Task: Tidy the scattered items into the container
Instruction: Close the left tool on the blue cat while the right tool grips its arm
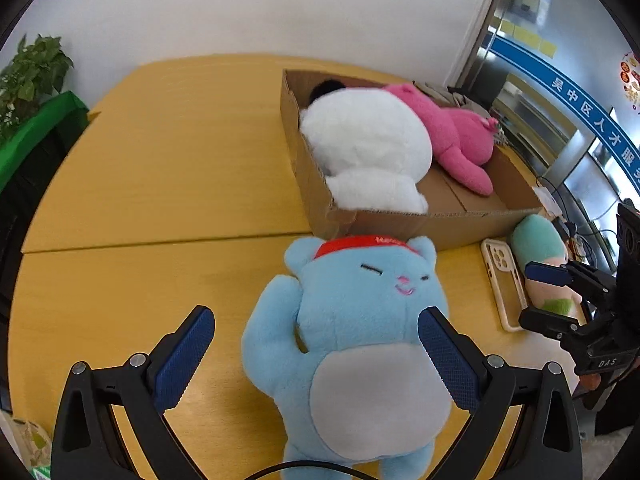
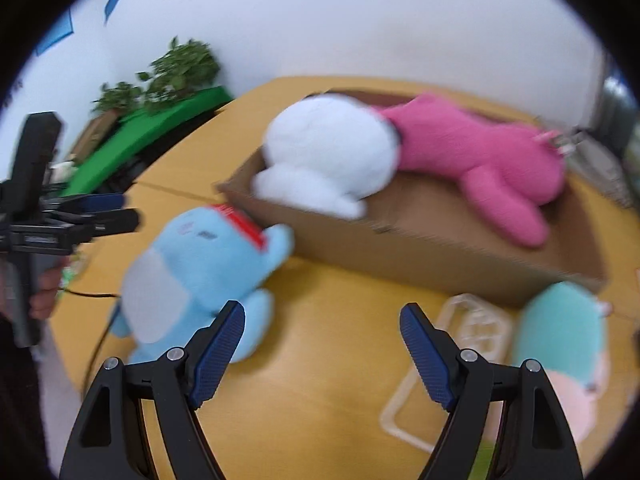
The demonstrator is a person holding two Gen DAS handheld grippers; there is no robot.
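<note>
A light blue plush bear (image 1: 352, 340) with a red headband lies face up on the yellow table, its head touching the cardboard box (image 1: 400, 222). My left gripper (image 1: 316, 316) hangs open over the bear's body, with its left pad clear of the plush. The box holds a white plush (image 1: 360, 140) and a pink plush (image 1: 452, 132). My right gripper (image 2: 324, 314) is open over bare tabletop, between the blue bear (image 2: 200, 264) and a clear phone case (image 2: 460, 344). A teal and pink plush (image 2: 560, 344) lies right of the case, beside the box (image 2: 400, 248).
A seam crosses the yellow table (image 1: 160, 184). A potted plant (image 1: 32, 76) and a green cover stand off the far left edge. Glass doors are at the right. A black cable (image 2: 96, 336) runs past the bear. A hand (image 2: 44, 292) holds the left gripper (image 2: 120, 212).
</note>
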